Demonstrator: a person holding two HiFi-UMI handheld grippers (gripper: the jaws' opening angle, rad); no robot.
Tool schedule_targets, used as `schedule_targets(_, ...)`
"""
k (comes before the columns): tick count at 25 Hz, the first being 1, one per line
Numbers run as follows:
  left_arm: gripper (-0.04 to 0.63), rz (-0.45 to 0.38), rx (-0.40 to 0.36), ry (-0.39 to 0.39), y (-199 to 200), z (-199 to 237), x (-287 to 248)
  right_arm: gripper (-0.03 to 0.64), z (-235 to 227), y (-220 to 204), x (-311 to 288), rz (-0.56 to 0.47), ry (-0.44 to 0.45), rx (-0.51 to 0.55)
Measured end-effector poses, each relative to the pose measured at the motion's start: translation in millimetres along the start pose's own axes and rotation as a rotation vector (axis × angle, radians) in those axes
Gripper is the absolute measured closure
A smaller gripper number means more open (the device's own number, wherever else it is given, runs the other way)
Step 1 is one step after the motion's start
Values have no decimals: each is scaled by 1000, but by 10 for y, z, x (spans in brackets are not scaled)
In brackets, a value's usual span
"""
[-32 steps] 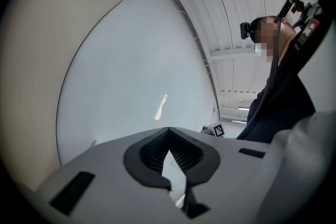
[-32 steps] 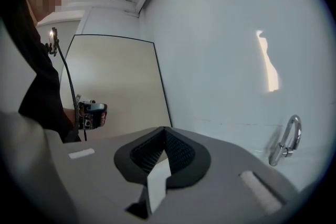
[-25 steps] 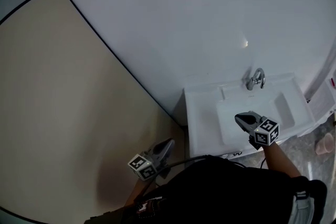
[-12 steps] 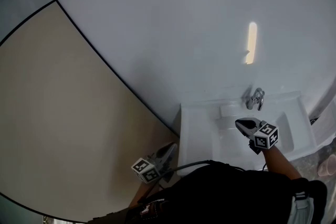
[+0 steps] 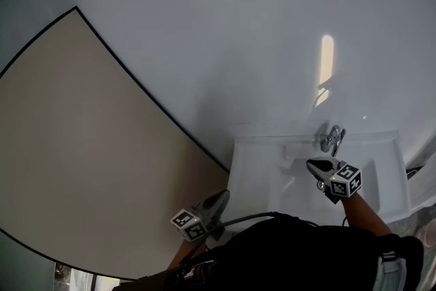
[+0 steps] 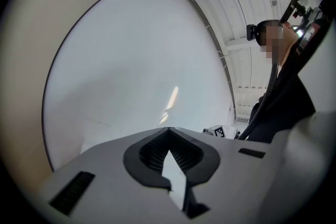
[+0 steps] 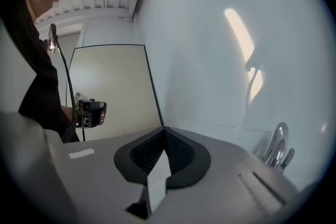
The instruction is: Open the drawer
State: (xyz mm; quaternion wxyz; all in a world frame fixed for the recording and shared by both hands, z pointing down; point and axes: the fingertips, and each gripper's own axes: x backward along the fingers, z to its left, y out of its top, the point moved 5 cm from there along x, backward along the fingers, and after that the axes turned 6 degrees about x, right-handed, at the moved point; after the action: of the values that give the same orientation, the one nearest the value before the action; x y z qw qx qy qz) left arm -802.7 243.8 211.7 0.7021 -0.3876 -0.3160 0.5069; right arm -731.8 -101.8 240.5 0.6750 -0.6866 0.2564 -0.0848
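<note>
The left hand-held gripper (image 5: 222,195) has its jaws together at the tips with nothing between them, as its own view shows (image 6: 168,128). It hangs at the lower middle of the head view, pointing up and right across the beige panel (image 5: 82,160) toward the left side of the white sink (image 5: 252,167). The right hand-held gripper (image 5: 310,163) is likewise closed and empty (image 7: 164,129). It sits over the sink basin, just below the chrome faucet (image 5: 332,140), its tips aimed left. That faucet shows at the lower right of the right gripper view (image 7: 276,147), before the white wall (image 5: 238,31). The drawer cannot be made out in any view, so its direction and its place relative to either hand-held gripper cannot be told.
</note>
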Motion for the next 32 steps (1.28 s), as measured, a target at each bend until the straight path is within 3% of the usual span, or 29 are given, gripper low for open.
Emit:
schedule_targets(8, 595, 71, -9, -74, -8, 100, -356, 615, -164, -25, 194, -19, -91, -20)
schedule_targets(14, 595, 143, 9, -232, -1, 313, -603, 615, -35, -71, 574, -10, -304, -61)
schedule_targets(19, 595, 266, 21, -377, -106, 391, -868, 615, 185, -138, 951, -17, -496, -140)
schedule_targets(23, 595, 357, 84, -524, -360, 311, -1047, 615, 633, -432, 1336, 44, -672, -204)
schedule_targets(32, 595, 488, 155, -779, -1007, -215, -1284, 615, 1397, -790, 1999, 72, -884, -283)
